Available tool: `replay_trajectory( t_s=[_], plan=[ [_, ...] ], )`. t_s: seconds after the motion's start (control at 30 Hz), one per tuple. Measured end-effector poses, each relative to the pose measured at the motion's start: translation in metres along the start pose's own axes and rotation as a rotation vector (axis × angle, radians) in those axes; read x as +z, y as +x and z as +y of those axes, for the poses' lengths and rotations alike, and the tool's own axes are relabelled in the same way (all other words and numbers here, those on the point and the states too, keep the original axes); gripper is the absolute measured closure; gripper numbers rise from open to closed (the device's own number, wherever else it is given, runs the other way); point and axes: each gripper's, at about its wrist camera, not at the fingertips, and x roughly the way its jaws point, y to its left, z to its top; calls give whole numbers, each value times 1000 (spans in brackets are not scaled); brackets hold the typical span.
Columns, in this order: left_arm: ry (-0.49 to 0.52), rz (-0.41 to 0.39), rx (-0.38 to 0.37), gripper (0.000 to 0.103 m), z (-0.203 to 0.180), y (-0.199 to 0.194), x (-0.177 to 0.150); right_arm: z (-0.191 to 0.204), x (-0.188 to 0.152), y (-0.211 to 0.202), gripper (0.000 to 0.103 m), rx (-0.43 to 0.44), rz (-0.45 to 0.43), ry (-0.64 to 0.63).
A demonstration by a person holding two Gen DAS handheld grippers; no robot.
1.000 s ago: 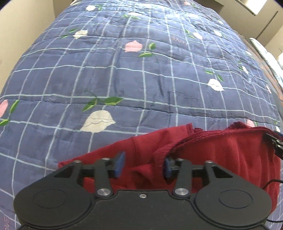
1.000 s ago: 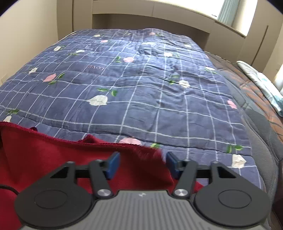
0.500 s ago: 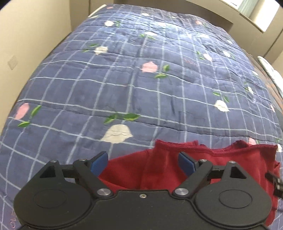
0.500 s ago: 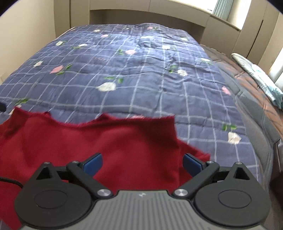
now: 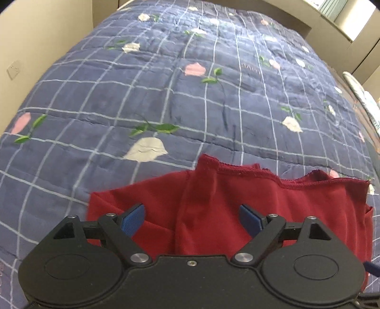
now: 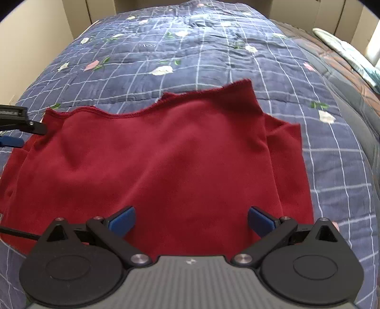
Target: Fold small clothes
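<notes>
A dark red garment point(image 6: 166, 152) lies folded over on the blue checked quilt point(image 6: 213, 54), its hemmed edge toward the far side. It also shows in the left wrist view point(image 5: 237, 202), with a side flap sticking out to the left. My left gripper point(image 5: 192, 219) is open and empty above the garment's left part. My right gripper point(image 6: 191, 219) is open and empty above its near edge. The left gripper's fingertips point(image 6: 14, 141) show at the far left of the right wrist view, beside the garment's left corner.
The quilt point(image 5: 166, 83) with flower prints covers the bed. A beige wall point(image 5: 35, 47) runs along the left side. A second bed with a patterned cover point(image 6: 351, 54) stands to the right. A headboard point(image 5: 261, 9) is at the far end.
Both grippers have opened and let go of the red garment's edge. They have drawn back and up. The garment now lies laid over itself on the quilt.
</notes>
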Motion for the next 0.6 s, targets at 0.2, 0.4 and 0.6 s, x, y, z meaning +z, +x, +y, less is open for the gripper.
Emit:
replay_trajectory(
  t_s=[0.2, 0.4, 0.6],
  plan=[
    [-12, 31, 2, 50, -5, 21, 9, -12, -9, 0, 0, -27, 16, 47],
    [-18, 4, 4, 97, -3, 19, 12, -14, -16, -2, 0, -30, 36, 87],
    [31, -66, 45, 98, -2, -2, 12, -9, -14, -5, 0, -18, 27, 80]
  ],
)
